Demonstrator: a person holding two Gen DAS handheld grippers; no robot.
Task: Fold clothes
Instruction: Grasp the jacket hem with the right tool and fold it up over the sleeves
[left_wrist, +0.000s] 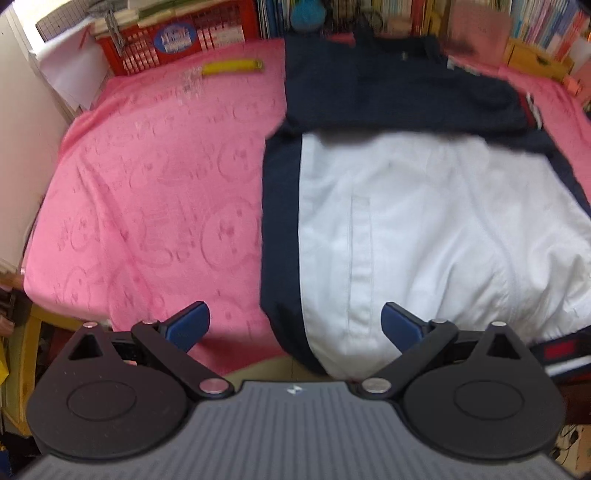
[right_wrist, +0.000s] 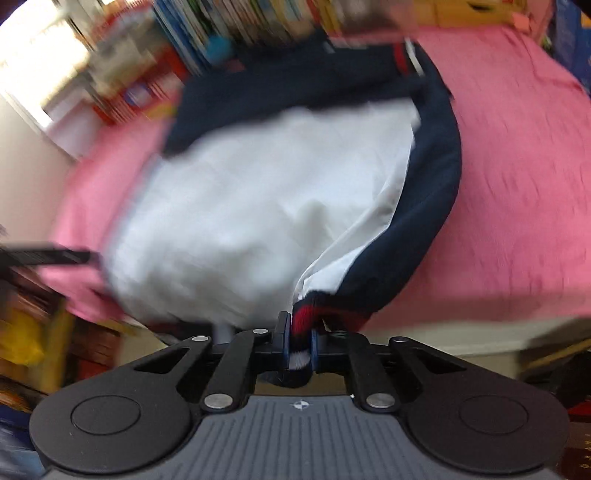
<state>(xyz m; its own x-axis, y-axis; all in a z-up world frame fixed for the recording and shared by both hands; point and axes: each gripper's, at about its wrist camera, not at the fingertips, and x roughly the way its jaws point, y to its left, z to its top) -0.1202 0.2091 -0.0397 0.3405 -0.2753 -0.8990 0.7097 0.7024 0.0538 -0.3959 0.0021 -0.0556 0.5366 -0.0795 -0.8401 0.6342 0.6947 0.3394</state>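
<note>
I'm working in a home bedroom: a pink bedspread (left_wrist: 155, 192) covers the bed, with crowded bookshelves (left_wrist: 546, 22) behind.

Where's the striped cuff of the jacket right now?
The striped cuff is pinched in the right gripper, bottom centre of the right wrist view, off the near edge of the pink bedspread. The sleeve trails back along the jacket's right side.

We saw navy-and-white jacket (left_wrist: 406, 221) spread on pink bed, white lining facing up, navy sleeve folded across top. Red-white-navy ribbed hem (right_wrist: 301, 325) at near edge lifted off bed, navy edge curving along right side.
</note>
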